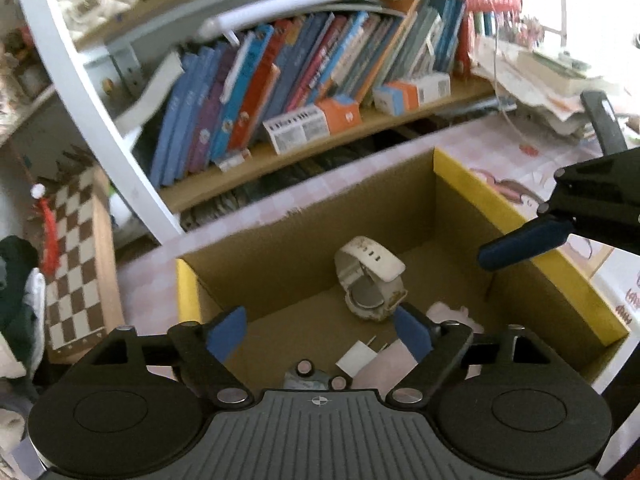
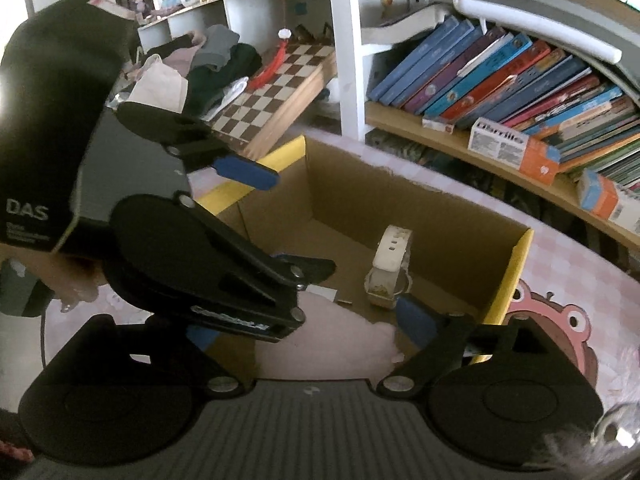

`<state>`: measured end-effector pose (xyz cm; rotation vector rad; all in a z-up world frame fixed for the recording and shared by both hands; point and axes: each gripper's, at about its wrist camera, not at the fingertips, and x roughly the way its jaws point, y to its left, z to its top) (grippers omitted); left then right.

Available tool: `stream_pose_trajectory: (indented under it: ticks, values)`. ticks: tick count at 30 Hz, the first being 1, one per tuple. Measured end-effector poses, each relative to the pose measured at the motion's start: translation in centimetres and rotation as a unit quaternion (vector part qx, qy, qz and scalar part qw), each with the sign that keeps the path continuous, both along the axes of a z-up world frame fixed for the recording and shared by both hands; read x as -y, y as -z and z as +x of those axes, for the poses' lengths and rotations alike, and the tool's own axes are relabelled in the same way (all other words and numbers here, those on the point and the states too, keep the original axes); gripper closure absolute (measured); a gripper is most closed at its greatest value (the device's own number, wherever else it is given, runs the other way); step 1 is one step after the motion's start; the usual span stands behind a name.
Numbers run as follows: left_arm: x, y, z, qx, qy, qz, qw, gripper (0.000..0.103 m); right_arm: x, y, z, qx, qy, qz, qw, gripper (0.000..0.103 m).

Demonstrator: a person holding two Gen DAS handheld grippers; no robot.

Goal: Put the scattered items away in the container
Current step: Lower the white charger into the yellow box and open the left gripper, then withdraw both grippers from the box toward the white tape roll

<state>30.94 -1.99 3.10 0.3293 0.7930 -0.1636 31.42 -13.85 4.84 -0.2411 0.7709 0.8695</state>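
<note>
An open cardboard box [image 1: 460, 184] with yellow rims stands on the table; it also shows in the right wrist view [image 2: 516, 264]. Inside lie a white wristwatch [image 1: 370, 278] [image 2: 390, 270], a small white charger plug [image 1: 358, 358] and a pink cloth [image 1: 384, 372] [image 2: 340, 340]. My left gripper [image 1: 320, 336] is open and empty, hovering over the box's near side. My right gripper [image 2: 308, 328] is open and empty above the box; its blue fingertip [image 1: 520, 246] reaches in from the right. The left gripper hides part of the right view.
A bookshelf [image 1: 320, 76] full of books and small cartons runs behind the box. A chessboard [image 1: 76, 260] leans at the left beside piled clothes. Papers [image 1: 540, 80] are stacked at the far right. The tablecloth [image 2: 560, 320] has a pink cartoon print.
</note>
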Motion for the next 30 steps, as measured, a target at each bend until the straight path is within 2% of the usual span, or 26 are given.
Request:
stream_pose_trajectory:
  ticks: [4, 7, 13, 20, 23, 30]
  values:
    - [-0.9, -1.2, -1.7, 0.026, -0.018, -0.006, 0.9995, 0.014, 0.2, -1.1, -1.4, 0.023, 0.01, -0.004, 1.0, 0.01]
    - [-1.7, -2.4, -3.4, 0.062, -0.032, -0.003, 0.9975, 0.013, 0.7, -1.9, -2.5, 0.044, 0.022, -0.006, 0.999, 0.01]
    - [-3.4, -4.2, -6.5, 0.107, -0.062, -0.012, 0.9922, 0.008, 1.9, -3.4, -4.3, 0.087, 0.064, 0.002, 0.994, 0.009]
    - [-4.8, -4.3, -9.3, 0.117, -0.091, -0.035, 0.9883, 0.008, 3.1, -4.1, -5.8, 0.102, 0.107, 0.008, 0.989, 0.009]
    - [-4.8, -4.1, -10.7, 0.121, -0.093, -0.031, 0.9877, 0.008, 3.3, -4.1, -6.8, 0.112, 0.121, 0.005, 0.986, 0.008]
    - [-4.2, -3.8, -14.4, 0.136, -0.082, -0.014, 0.9872, 0.008, 3.9, -4.0, -11.0, 0.195, 0.163, 0.011, 0.967, 0.008]
